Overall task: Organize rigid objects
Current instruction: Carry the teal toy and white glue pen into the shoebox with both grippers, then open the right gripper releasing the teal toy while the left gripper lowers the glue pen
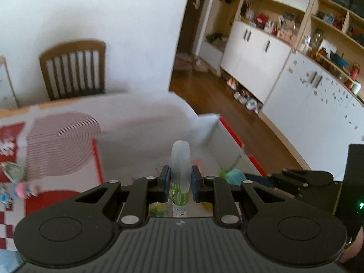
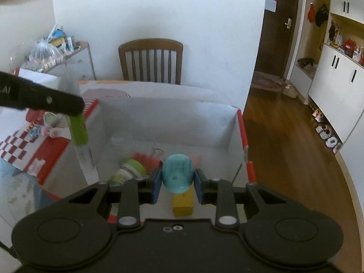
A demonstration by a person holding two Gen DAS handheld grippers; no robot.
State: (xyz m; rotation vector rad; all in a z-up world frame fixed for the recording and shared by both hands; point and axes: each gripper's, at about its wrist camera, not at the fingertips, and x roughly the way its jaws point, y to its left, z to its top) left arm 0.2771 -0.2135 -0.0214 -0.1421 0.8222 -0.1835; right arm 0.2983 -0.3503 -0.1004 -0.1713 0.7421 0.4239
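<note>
Left gripper (image 1: pixel 180 183): jaws drawn narrow, blue pads clamped on a glue stick (image 1: pixel 179 182) with a green label and translucent cap. The stick stands upright between the pads, cap end pointing away from the camera, at lower centre of the left wrist view. In the right wrist view the same stick hangs at left of frame under the left gripper's black finger, over the left wall of the box.

Right gripper (image 2: pixel 177 185): jaws partly closed, pads pressing both sides of a small teal plastic piece (image 2: pixel 177 174), rounded and cup-like, with a small hole in its face. It sits at lower centre of the right wrist view, above the box interior.

Cardboard box (image 2: pixel 241 132): white inside, red rim, open top, filling the middle of the right wrist view. On its floor:
- a green-lidded jar (image 2: pixel 130 169) lying on its side, left of the teal piece
- a yellow block (image 2: pixel 183 202) directly below the teal piece in the frame
- something pink and red behind the jar, too blurred to name

Left of the box, a red-and-white printed flap or sheet (image 2: pixel 34 150) with small toys on it, blurred.

Wooden chair (image 2: pixel 150 60) stands beyond the table, against a white wall. White cabinets (image 1: pixel 254 52) with cluttered open shelves run along the right of the left wrist view.
</note>
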